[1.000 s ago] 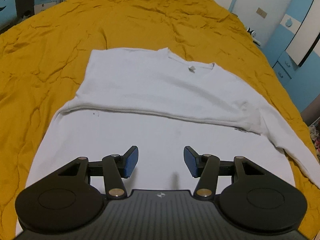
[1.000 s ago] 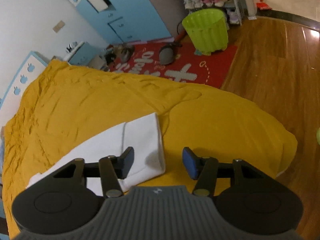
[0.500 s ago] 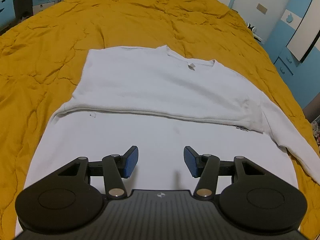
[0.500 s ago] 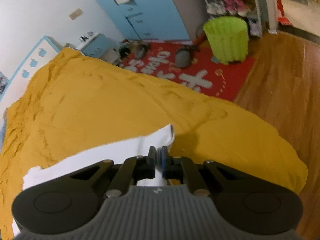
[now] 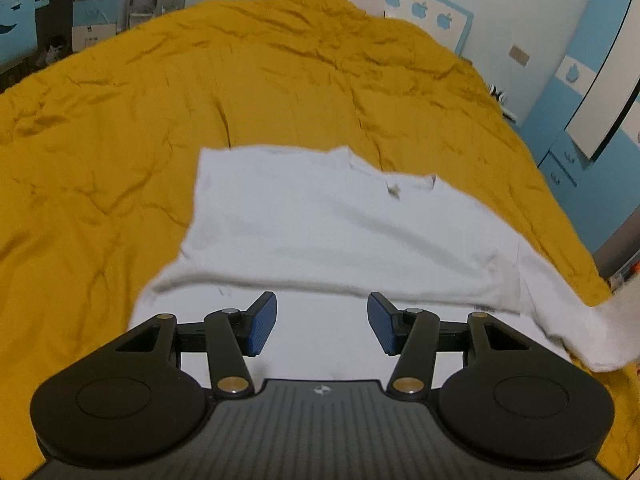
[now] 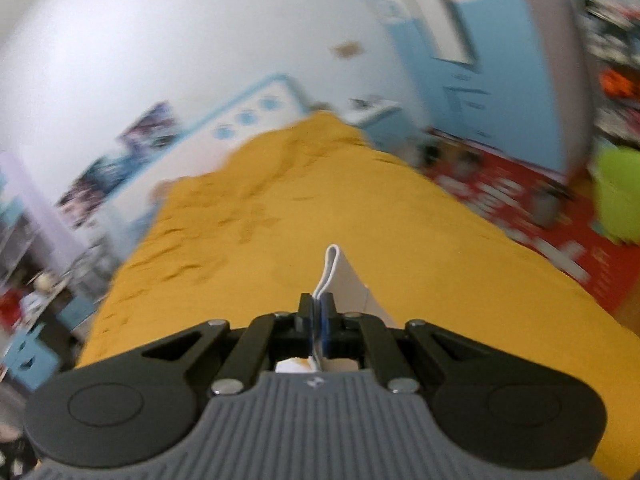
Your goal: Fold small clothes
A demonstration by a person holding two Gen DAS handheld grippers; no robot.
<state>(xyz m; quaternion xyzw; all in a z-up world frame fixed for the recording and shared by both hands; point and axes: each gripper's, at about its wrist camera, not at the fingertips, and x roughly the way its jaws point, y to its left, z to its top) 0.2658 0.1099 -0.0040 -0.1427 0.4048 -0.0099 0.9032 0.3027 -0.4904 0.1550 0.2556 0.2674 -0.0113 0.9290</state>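
Observation:
A white long-sleeved shirt lies flat on the yellow bedspread, collar at the far side, one sleeve folded across the body. My left gripper is open and empty, hovering over the shirt's lower part. My right gripper is shut on the cuff of the shirt's right sleeve and holds it lifted off the bed. In the left wrist view that raised sleeve rises at the right edge.
The bedspread covers the whole bed. A blue headboard with apple shapes stands at the far end. Blue cupboards are to the right. A red rug and a green bin are on the floor.
My right gripper closed on the sleeve cuff, then lifted it and swung left. My left gripper rose and tilted a little and stayed open.

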